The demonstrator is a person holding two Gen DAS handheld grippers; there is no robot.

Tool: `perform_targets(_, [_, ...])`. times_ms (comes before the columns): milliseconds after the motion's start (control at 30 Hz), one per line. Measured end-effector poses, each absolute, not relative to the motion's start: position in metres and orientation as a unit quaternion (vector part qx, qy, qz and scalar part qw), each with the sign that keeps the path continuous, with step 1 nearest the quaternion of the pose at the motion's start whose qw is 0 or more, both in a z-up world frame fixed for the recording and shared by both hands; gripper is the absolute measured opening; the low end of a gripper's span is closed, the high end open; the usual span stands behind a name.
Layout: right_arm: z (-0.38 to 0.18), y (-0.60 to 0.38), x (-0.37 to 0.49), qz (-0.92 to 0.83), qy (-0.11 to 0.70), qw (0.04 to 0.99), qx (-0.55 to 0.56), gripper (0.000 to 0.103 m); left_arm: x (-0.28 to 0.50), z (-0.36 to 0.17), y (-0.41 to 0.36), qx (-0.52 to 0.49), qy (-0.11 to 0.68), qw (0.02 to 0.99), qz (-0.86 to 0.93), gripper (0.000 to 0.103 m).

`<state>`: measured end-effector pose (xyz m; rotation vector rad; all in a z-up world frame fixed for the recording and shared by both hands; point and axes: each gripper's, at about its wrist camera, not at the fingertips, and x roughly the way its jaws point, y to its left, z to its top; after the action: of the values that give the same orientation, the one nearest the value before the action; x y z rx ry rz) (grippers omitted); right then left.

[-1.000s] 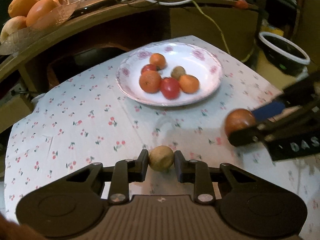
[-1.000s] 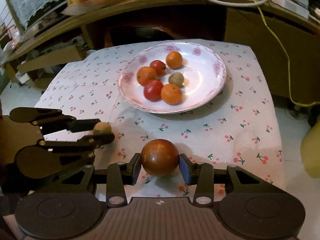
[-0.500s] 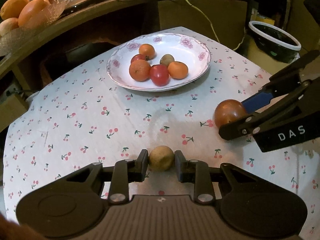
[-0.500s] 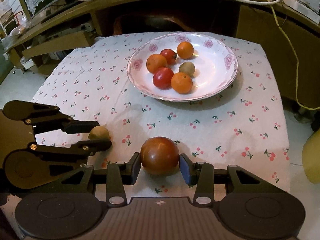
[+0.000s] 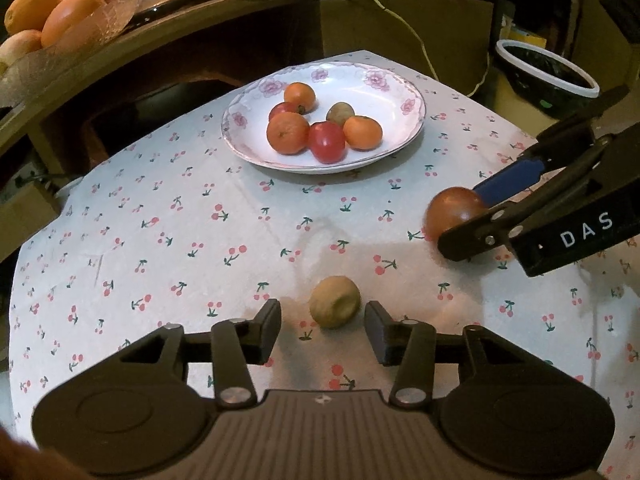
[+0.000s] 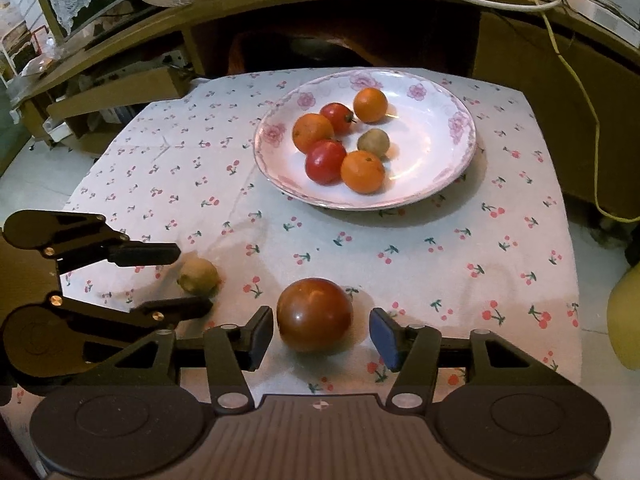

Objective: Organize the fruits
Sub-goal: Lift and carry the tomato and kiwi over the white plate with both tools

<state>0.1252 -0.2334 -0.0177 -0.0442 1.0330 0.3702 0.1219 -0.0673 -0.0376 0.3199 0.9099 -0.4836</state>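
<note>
Both grippers' jaws are opening, releasing the kiwi (image 5: 335,307) and dark tomato (image 6: 315,314) on the tabletop; next probably backing off.

One plate (image 6: 460,148) sits toward the far edge of the cherry-print tablecloth (image 6: 440,248), and it carries six fruits. Three of them are oranges (image 6: 362,171), two are red tomatoes (image 6: 325,161), and one is a small brown kiwi (image 6: 373,142). Off the plate, near the cloth's front edge, two more fruits lie on the fabric: a second small brown kiwi (image 5: 335,307) and one big dark red-brown tomato (image 6: 315,314). That makes eight fruits on the table. Two grippers count in as well, the left gripper (image 5: 322,330) and the right gripper (image 6: 321,338). Up on the shelf behind, one clear dish (image 5: 60,52) holds at least three orange-coloured fruits (image 5: 68,16).
</note>
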Motion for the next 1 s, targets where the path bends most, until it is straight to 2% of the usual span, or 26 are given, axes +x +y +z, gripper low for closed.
perform_targets(233, [-0.021,-0.231,0.127,0.176,0.494,0.851,-0.025,0.056,0.125,-0.038,-0.07,0.141,0.435,0.861,-0.224,0.051])
perform_targets(500, [-0.021,-0.231,0.13,0.172,0.486,0.857,-0.02,0.055,0.125,-0.037,-0.073,0.139,0.436,0.859,-0.23,0.041])
perform_targets(733, [-0.024,-0.229,0.134,0.17,0.486,0.857,-0.01,0.055,0.124,-0.038,-0.072,0.134,0.439,0.858,-0.231,0.041])
perform_targets(833, [-0.024,-0.228,0.135,0.17,0.485,0.858,-0.01,0.05,0.124,-0.037,-0.071,0.133,0.44,0.857,-0.231,0.041])
perform_targets(933, [-0.025,-0.227,0.137,0.177,0.491,0.853,0.001,0.041,0.124,-0.037,-0.07,0.128,0.443,0.857,-0.231,0.036])
perform_targets(1000, [-0.025,-0.226,0.136,0.176,0.49,0.854,-0.003,0.041,0.124,-0.037,-0.07,0.127,0.445,0.856,-0.231,0.033])
